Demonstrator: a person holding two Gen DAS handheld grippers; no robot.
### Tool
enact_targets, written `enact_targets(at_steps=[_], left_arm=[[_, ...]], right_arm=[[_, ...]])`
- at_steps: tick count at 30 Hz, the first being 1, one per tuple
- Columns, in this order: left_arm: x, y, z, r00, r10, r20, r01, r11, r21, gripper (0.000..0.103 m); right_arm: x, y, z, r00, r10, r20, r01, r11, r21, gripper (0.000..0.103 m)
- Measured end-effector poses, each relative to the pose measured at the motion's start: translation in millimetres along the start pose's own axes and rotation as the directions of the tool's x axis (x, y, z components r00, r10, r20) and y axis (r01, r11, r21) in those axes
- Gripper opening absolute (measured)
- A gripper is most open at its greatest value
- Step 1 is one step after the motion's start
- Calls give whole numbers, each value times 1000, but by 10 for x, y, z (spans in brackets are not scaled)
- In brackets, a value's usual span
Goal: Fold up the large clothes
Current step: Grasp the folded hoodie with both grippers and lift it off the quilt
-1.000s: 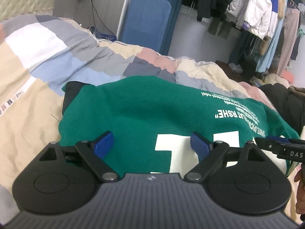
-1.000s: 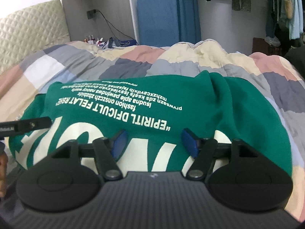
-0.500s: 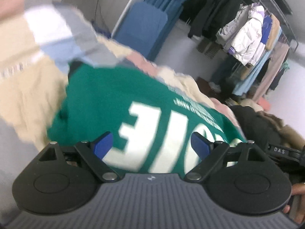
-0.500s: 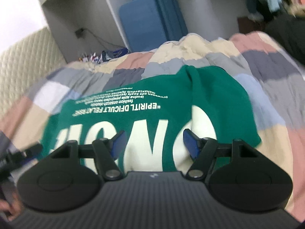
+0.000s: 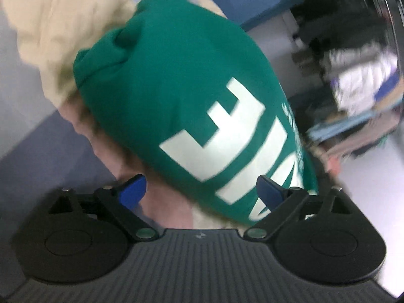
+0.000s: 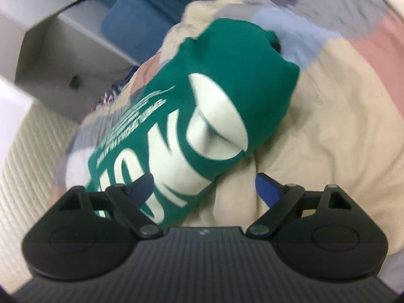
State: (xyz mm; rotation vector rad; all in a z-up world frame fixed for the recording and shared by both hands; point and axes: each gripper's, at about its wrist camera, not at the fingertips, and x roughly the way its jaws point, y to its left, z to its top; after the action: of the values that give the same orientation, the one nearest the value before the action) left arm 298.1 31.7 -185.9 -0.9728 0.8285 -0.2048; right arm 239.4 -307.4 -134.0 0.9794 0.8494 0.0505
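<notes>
left wrist view
left gripper [image 5: 201, 189]: bottom centre of the frame, its 2 blue fingers [image 5: 132, 188] spread wide; the jaws have just been opening, and nothing is pinched between them.
green sweatshirt [image 5: 176, 80]: folded bundle running from upper centre down to lower right, big white letters on its lower half; its lower corner lies in the gap between the fingers without the pads pressing on it.
quilt [image 5: 58, 20]: patchwork, beige at upper left and pinkish under the bundle; the sweatshirt rests on it.
hanging clothes [image 5: 358, 85]: right edge, blurred.

right wrist view
right gripper [image 6: 204, 189]: bottom centre, fingers [image 6: 267, 189] wide apart; the jaws have just been opening, nothing gripped.
green sweatshirt [image 6: 227, 70]: runs from upper centre down to lower left, white lettering facing up; its lower corner sits between the fingers, nearer the left one.
quilt [image 6: 328, 126]: beige patch fills the right side.
headboard [image 6: 22, 156]: pale, quilted, lower left.
blue panel [image 6: 136, 17]: upper left, blurred.
</notes>
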Motion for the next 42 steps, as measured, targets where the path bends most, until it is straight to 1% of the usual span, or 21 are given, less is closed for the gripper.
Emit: enact_targets(at_steps=[2,4,6,7,8,12,14,17,19,21,24,25,27,28,29,30,32,33,35,38,42], left_arm=[[74,115,84,999,-36,0,36,996,-84,97],[143,216,125,997,-80,16,82,986,-145,97],[188,295,172,993,-114,41,120,975,-187,98],[207,335,203,989,-135,59,144,967,-209,98],[224,368,230,985,-156,74,169,959,-225,98],[337,476,349,974,-200,109,223,935,-275,98],[379,491,366,974,-194,118,221,933,-285,98],[424,455,369,974,-182,135,214,935,-284,98],[438,467,381,971,-183,156,223,925,-306,98],[474,463,399,965,-192,178,242,915,-323,97],[525,473,472,956,-205,211,267,905,-332,97],[556,443,485,954,-206,217,269,909,-320,97],[609,353,508,958,-184,218,238,937,-257,94],[631,300,523,960,-168,223,217,951,-218,86],[654,266,538,963,-154,223,197,962,-187,79],[659,271,586,963,-154,223,195,964,-179,76],[674,286,641,960,-164,227,207,962,-179,62],[671,276,654,959,-167,228,209,963,-173,60],[647,233,650,957,-174,232,210,967,-142,52],[554,232,654,955,-186,231,217,969,-119,48],[381,152,668,941,-251,229,281,954,-107,47]], right_arm=[[95,-119,30,1000,19,6,-19,996,90,89],[229,-252,63,999,36,-3,-34,984,177,89],[344,-365,104,998,60,3,-59,969,239,90],[384,-393,124,997,77,11,-77,964,255,93],[403,-407,150,996,87,27,-91,961,263,97],[436,-439,261,984,95,153,-135,951,277,97],[526,-454,320,979,103,173,-148,951,272,100],[715,-403,385,982,101,158,-135,966,221,102],[790,-341,420,980,98,173,-129,976,177,103],[843,-307,472,975,105,198,-138,977,163,103],[951,-277,596,968,165,191,-192,973,132,103],[989,-266,645,968,176,179,-199,973,117,103],[1090,-213,723,977,164,139,-176,981,79,103],[1100,-199,727,977,164,136,-174,983,63,102],[1106,-190,740,976,171,137,-180,982,50,99],[1123,-172,751,975,177,136,-183,982,37,94],[1118,-123,752,972,187,141,-190,982,8,70],[1099,-106,765,969,203,141,-205,979,0,64],[1045,-15,796,966,216,144,-213,976,-31,47],[894,158,828,957,246,156,-233,968,-97,40],[641,338,867,946,285,156,-263,953,-149,38]])
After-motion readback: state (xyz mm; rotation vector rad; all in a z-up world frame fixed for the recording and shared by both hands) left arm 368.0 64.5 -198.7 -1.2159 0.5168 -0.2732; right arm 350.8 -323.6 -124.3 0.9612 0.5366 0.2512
